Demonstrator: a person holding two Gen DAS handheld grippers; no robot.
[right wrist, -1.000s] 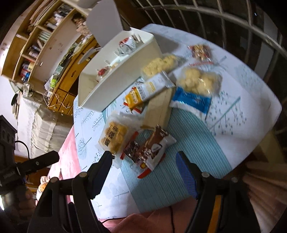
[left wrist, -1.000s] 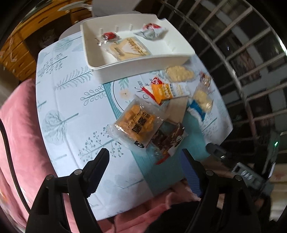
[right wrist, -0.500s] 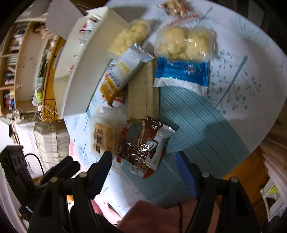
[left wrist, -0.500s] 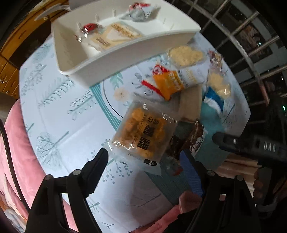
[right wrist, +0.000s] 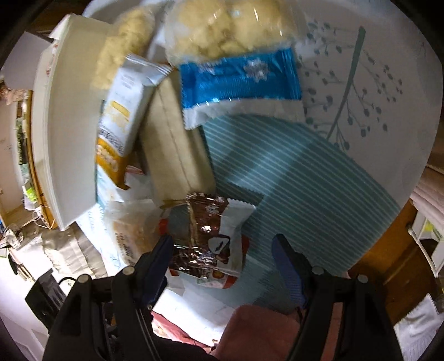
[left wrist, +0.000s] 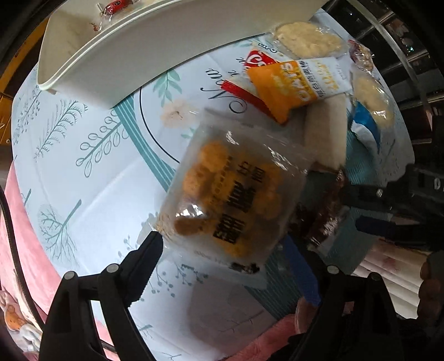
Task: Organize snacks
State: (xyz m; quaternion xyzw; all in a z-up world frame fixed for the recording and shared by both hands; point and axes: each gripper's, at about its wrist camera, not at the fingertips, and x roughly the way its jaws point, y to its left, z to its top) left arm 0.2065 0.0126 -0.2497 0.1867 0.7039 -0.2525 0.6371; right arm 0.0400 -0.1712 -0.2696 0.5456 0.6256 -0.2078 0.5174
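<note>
Both units had come down toward the snack pile since a second earlier, when the whole surface (left wrist: 83, 177) and white tray (left wrist: 116, 69) were in view; the packets now filled each view.

Left hand-held gripper (left wrist: 222, 266): pointed straight down, jaws apart and opening wider. The clear packet of golden pieces (left wrist: 230, 200) lay between the fingers, its near edge level with the tips. No pad pressed on it. It rested flat on the surface, just in front of the tray and partly over the brown packet (left wrist: 324, 213).

Right hand-held gripper (right wrist: 222, 261): tilted steeply down, jaws apart at an unchanged width. The brown-and-white foil packet (right wrist: 213, 238) lay between its fingers, with the left finger just beside the wrapper edge. Contact could not be confirmed, because the frame was blurred.

Other snacks lay loose on the surface:
- Orange oat bar (left wrist: 294, 80), near the tray wall.
- Blue packet (right wrist: 238, 83), beyond the foil packet.
- Pale puffed snacks (right wrist: 222, 25), at the far edge.
- Tan flat pack (right wrist: 174, 150), under the neighbouring packets.

The tray held at least one red-wrapped sweet (left wrist: 116, 5); most snacks lay outside it.

Assessment: the descent placed each unit in a pre-grasp position over a separate packet. The next step would probably be to close each on its packet. The overlap between the two targets could cause one to drag the other.
</note>
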